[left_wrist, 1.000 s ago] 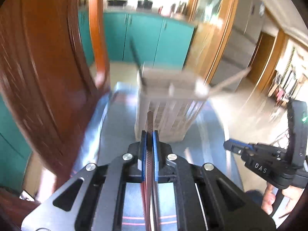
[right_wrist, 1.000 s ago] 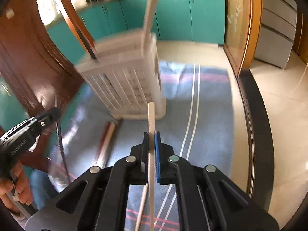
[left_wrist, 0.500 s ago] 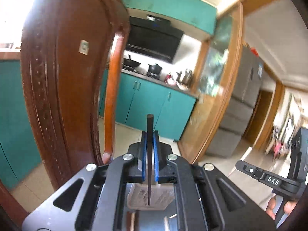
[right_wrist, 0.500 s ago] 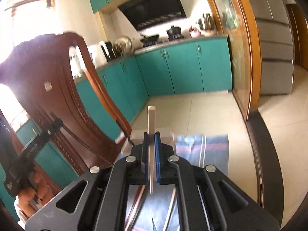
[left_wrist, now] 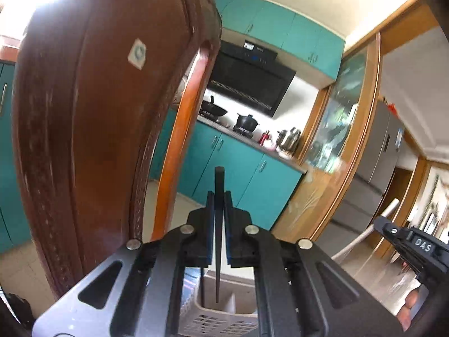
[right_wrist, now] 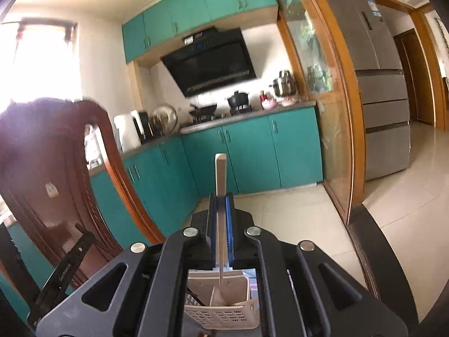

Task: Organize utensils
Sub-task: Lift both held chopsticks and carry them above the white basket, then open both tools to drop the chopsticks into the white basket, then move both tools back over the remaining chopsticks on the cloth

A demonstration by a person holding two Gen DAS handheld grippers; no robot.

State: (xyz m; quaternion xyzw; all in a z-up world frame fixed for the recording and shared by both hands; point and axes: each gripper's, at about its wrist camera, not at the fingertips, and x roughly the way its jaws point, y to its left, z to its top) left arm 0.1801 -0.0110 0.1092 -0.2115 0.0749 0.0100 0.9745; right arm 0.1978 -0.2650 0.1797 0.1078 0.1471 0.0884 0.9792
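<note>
A dark chopstick [left_wrist: 218, 224] is clamped upright between the pads of the left gripper [left_wrist: 218, 196]; it is slim and squared at the blunt top, which stands above the fingers, and tapers to a point below them. That point hangs over a pale slotted basket [left_wrist: 216, 318]. A pale chopstick [right_wrist: 220, 196], cream and flat-topped, is clamped the same way in the right gripper [right_wrist: 220, 199], its thin tip hanging over the basket [right_wrist: 224, 316], where other utensils are seen leaning, one dark and some pale. A brown chair back [left_wrist: 84, 126] stands close on the left
</note>
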